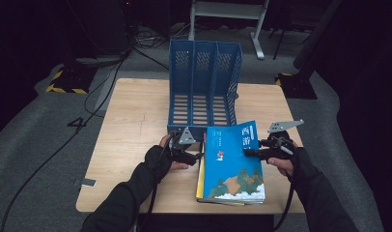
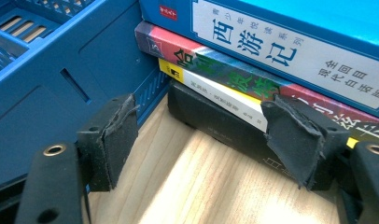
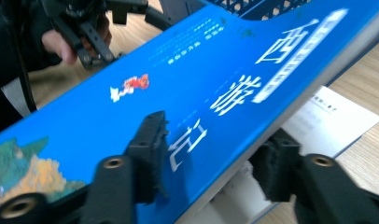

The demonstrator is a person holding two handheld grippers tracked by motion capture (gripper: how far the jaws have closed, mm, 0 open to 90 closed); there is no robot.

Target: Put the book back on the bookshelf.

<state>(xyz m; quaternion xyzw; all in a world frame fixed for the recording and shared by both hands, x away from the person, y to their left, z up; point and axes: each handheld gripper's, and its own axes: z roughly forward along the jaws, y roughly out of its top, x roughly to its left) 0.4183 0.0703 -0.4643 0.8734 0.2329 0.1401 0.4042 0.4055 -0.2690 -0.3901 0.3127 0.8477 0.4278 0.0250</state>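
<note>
A stack of books lies at the table's front, just before a blue file rack (image 1: pixel 203 77). On top is a thick blue book (image 1: pixel 232 164) with white characters on its cover (image 3: pixel 178 84) and spine (image 2: pixel 281 37). Its right edge sits raised off a white book (image 3: pixel 327 119). My right gripper (image 1: pixel 249 152) straddles that edge: one jaw lies on the cover and the other sits under it with a small gap (image 3: pixel 215 140). My left gripper (image 1: pixel 193 156) stands open at the stack's spine side (image 2: pixel 201 149), with bare wood between its pads. One pad is by the black bottom book (image 2: pixel 211 119), the other by the rack (image 2: pixel 61 70).
The wooden table (image 1: pixel 136 125) has free room left of the rack and stack. The rack's three slots open toward me and hold nothing. Cables and a desk frame (image 1: pixel 232 9) lie on the dark floor beyond. My left gripper and the hand holding it (image 3: pixel 85 42) show past the blue book.
</note>
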